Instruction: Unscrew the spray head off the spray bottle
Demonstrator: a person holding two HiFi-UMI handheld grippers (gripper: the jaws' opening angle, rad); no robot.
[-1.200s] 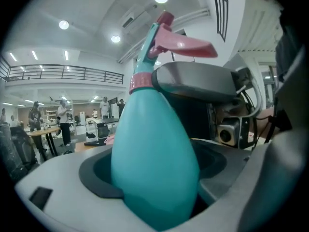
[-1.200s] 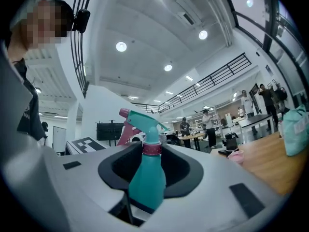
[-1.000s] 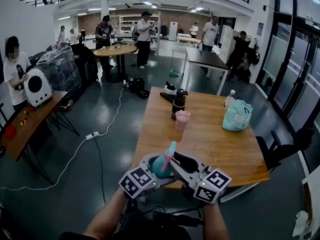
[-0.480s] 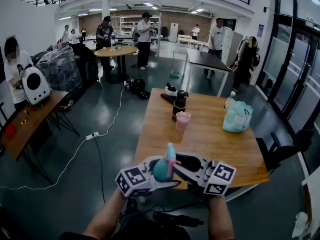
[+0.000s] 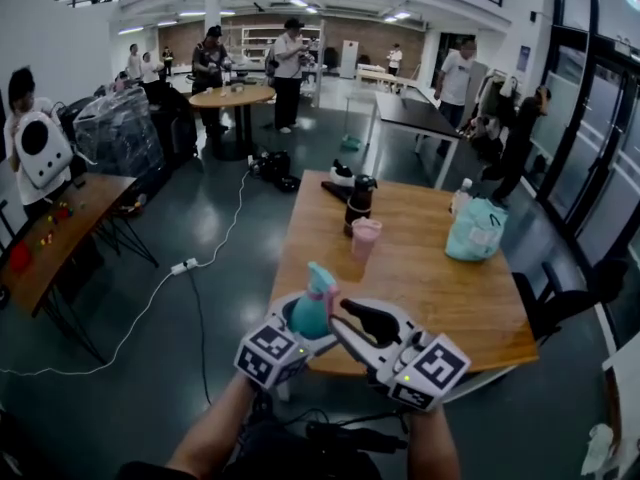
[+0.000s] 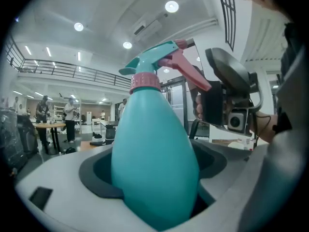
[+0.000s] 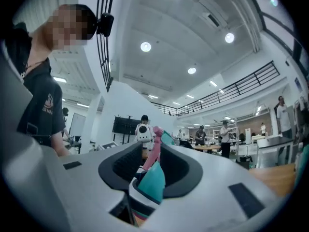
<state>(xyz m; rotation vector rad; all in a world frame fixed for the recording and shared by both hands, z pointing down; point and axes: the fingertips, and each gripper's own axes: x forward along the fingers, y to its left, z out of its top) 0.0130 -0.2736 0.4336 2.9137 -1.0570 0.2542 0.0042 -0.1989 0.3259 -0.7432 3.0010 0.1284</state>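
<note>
The left gripper (image 6: 157, 178) was found clamped on the belly of the spray bottle (image 6: 152, 134), its jaws pressed to either side of the teal body. The bottle was carried clear of the table (image 5: 440, 278), close in front of the person. This hold appeared intended to keep the body from turning while the top was worked. The right gripper (image 7: 157, 161) faced it from the other side, jaws standing fairly wide. The spray head (image 7: 152, 180) was lodged low in their recess and the pink trigger (image 7: 155, 149) rose between them; this was judged a hold on the head, though clear space showed beside the trigger. In the left gripper view the pink collar (image 6: 144, 81) sat flush on the neck, with no gap visible, so the head was assessed as not yet off. The two grippers were close together, marker cubes nearly side by side, which suited a twist of one against the other. Beyond them the table carried a pink cup (image 5: 365, 238), a dark flask (image 5: 359, 203) and a teal bag (image 5: 474, 230), all well apart from the work. People stood at distant tables.
</note>
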